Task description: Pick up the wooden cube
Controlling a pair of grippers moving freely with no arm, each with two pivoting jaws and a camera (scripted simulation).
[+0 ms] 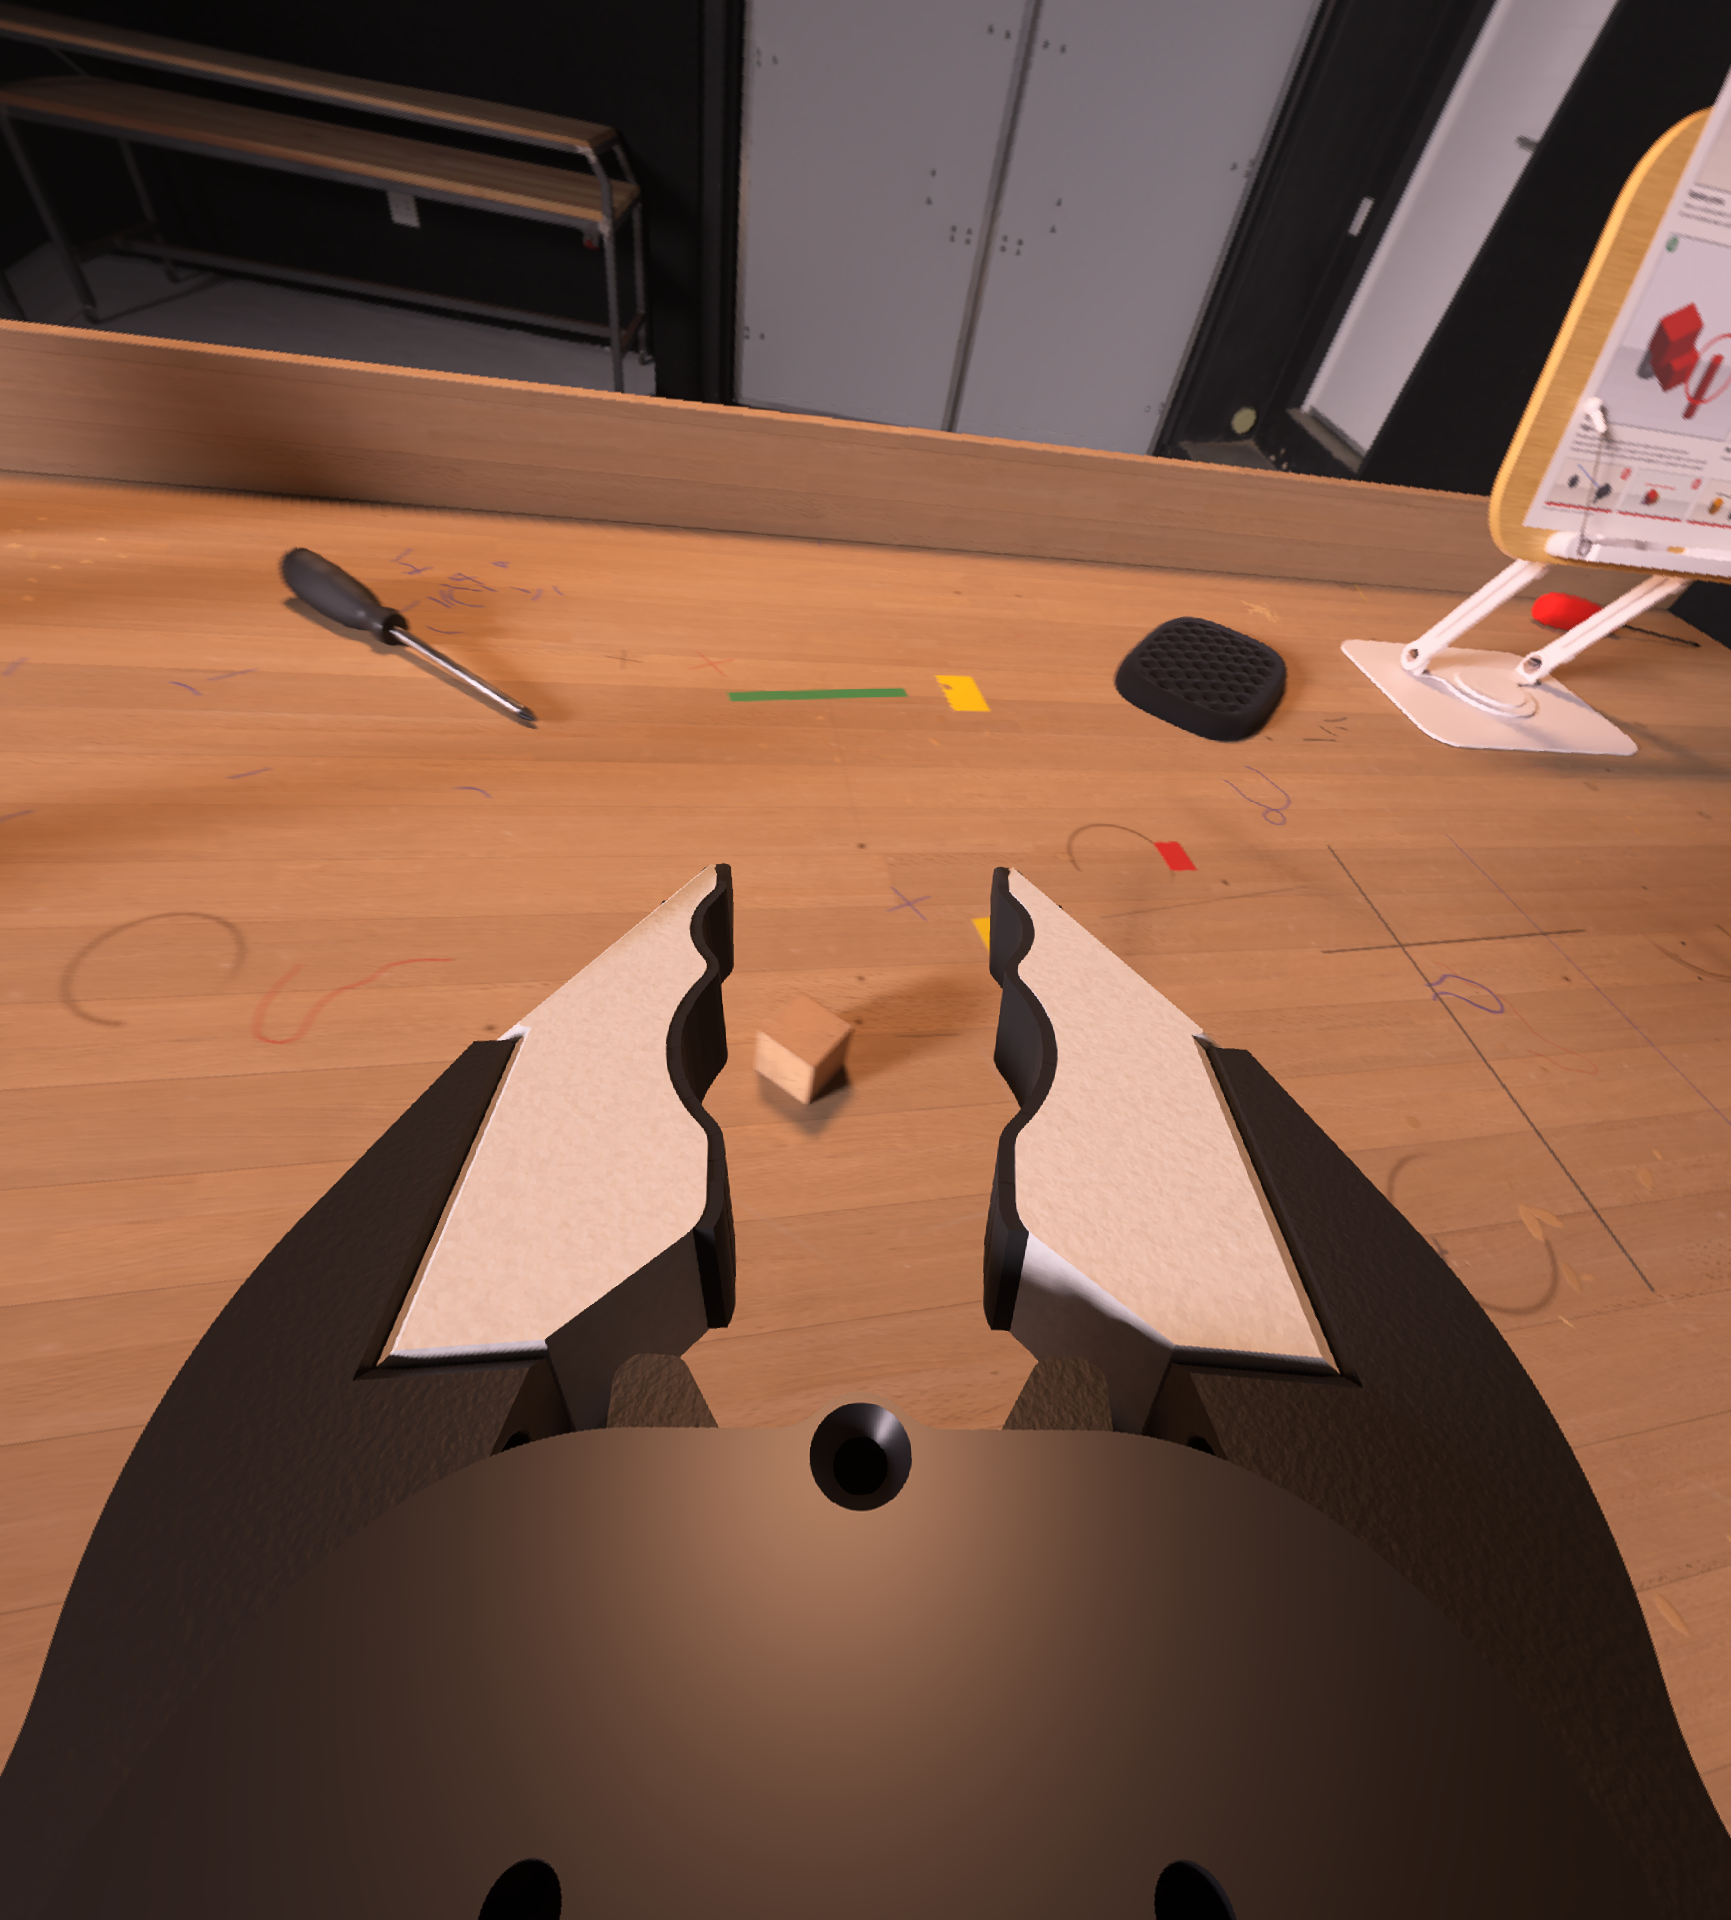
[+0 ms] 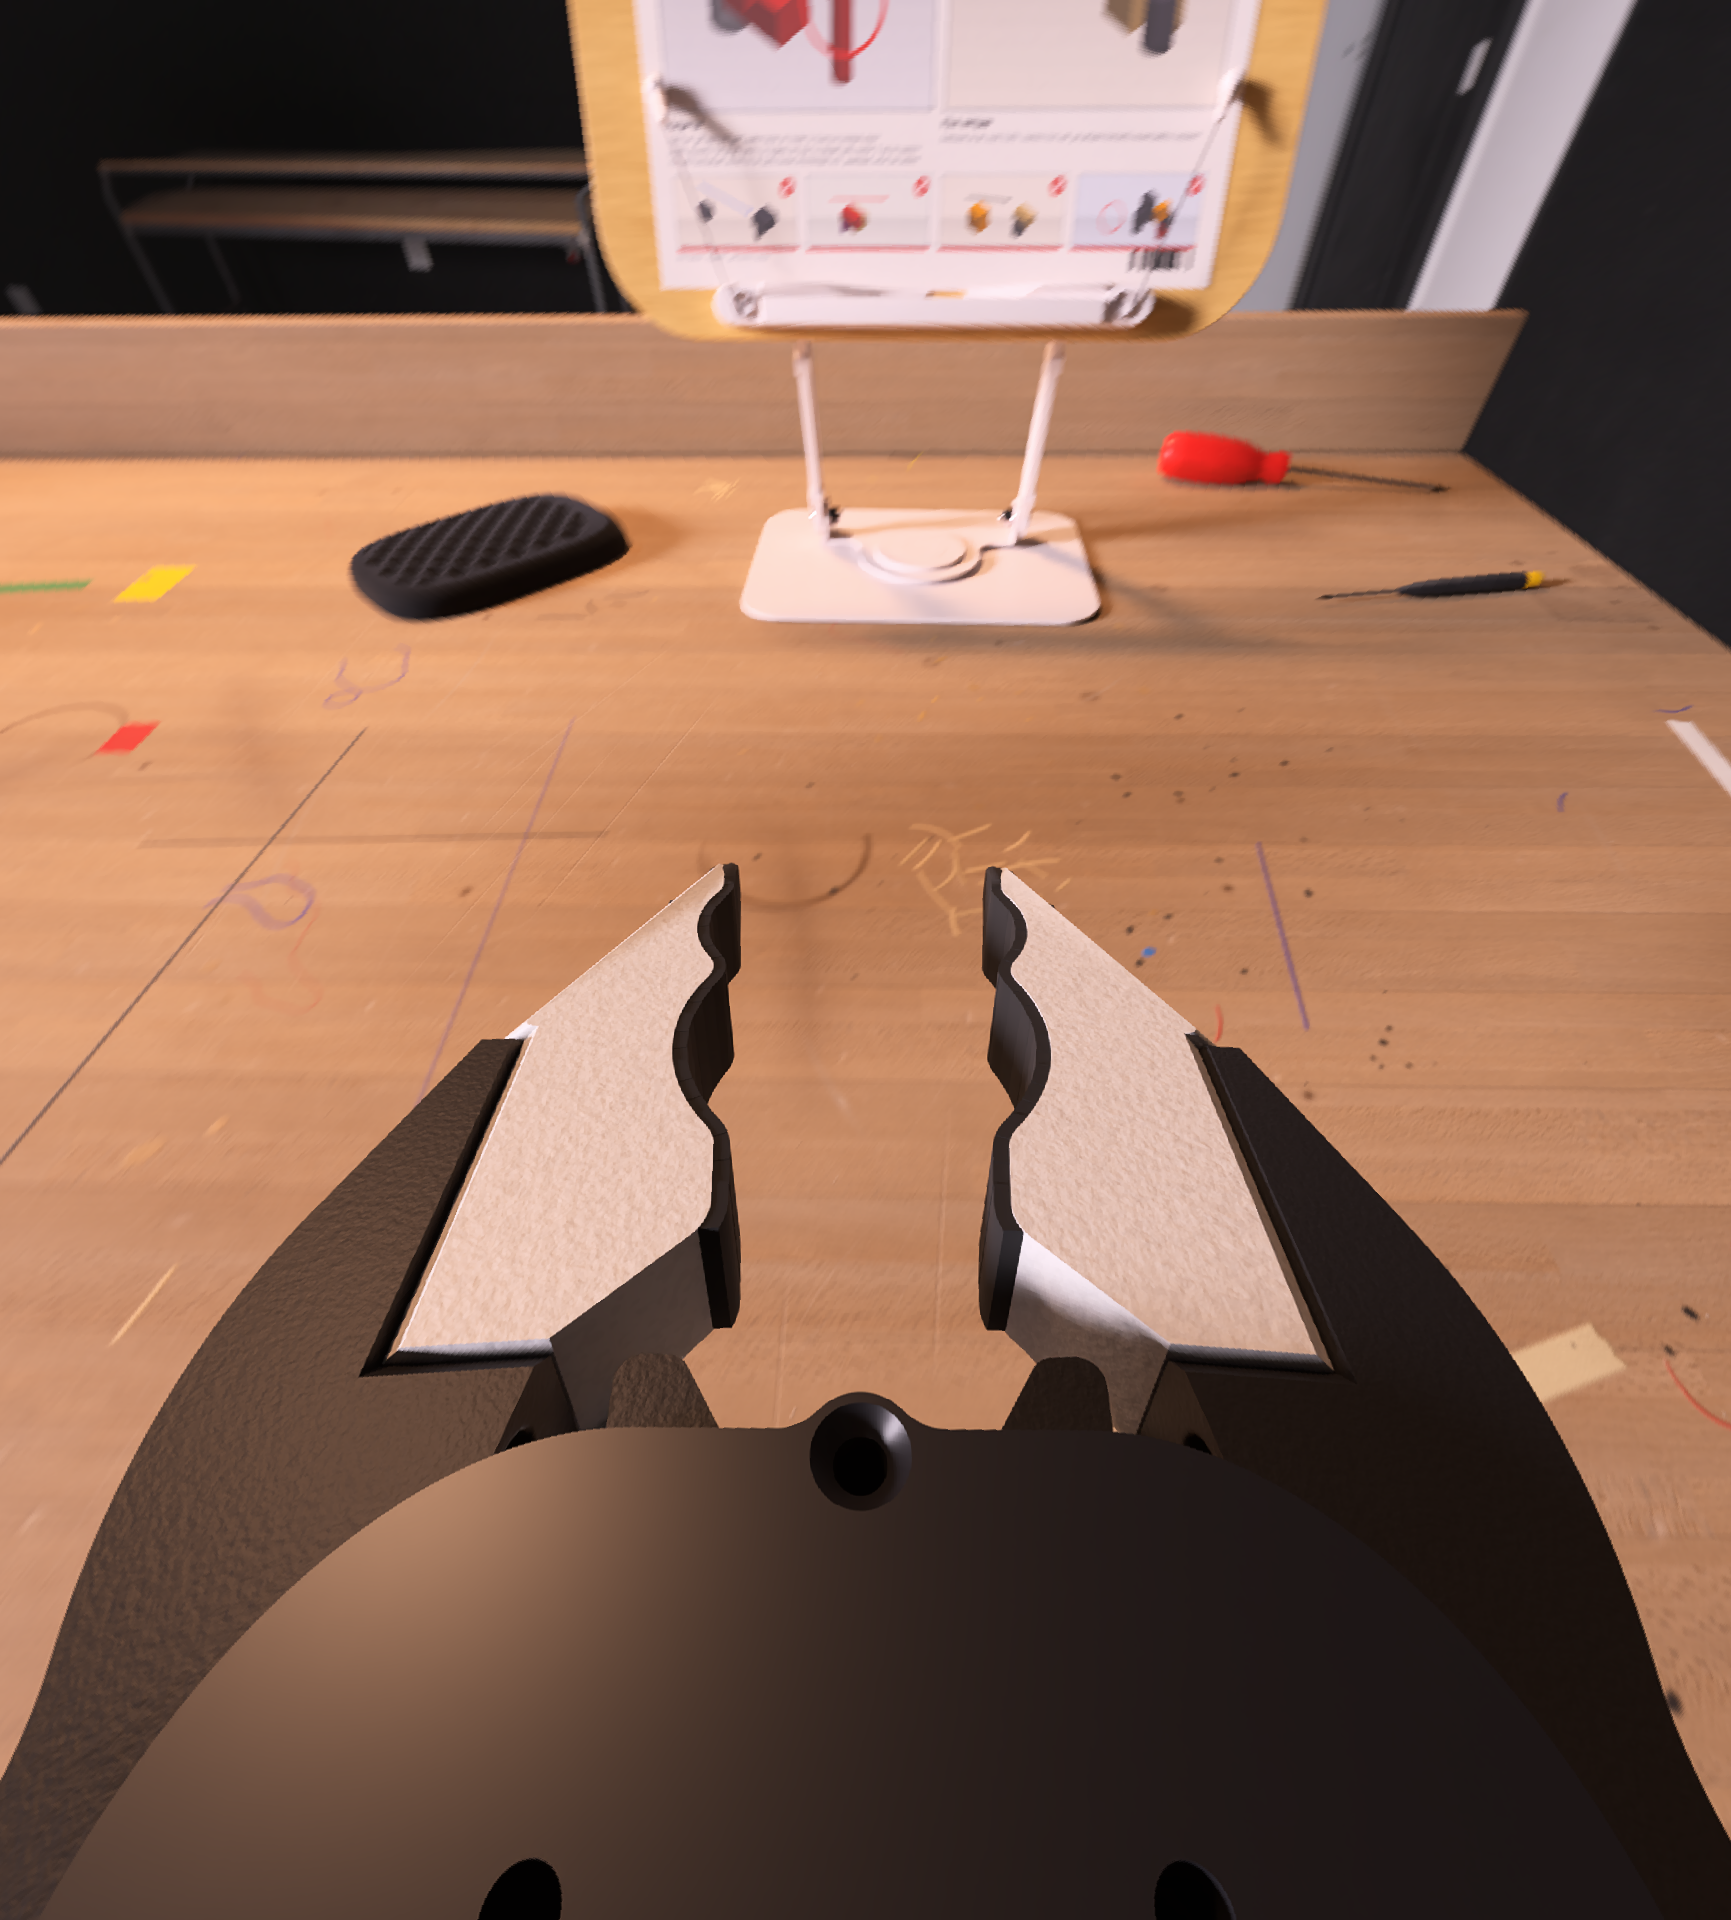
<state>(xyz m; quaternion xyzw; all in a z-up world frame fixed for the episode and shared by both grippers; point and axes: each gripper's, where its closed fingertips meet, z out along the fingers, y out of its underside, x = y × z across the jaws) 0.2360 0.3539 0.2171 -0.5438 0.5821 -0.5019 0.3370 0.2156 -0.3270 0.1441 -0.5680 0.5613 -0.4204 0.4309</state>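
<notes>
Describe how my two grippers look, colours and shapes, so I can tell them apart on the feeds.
They look identical: the left gripper and right gripper each have a rounded dark brown body, two tapered fingers faced in pale beige, black wavy inner pads and a black round socket at the base. No cables or markings show.

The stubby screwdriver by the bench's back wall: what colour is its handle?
Red handle, with a thin dark shaft; clearest in the right wrist view.

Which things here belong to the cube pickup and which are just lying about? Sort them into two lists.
Job in hand:
wooden cube, on the table between the open fingers
left claw, open

Lying about:
grey screwdriver
black mesh pad
red screwdriver
small black screwdriver
picture board on a white stand
right claw, open, empty
</notes>
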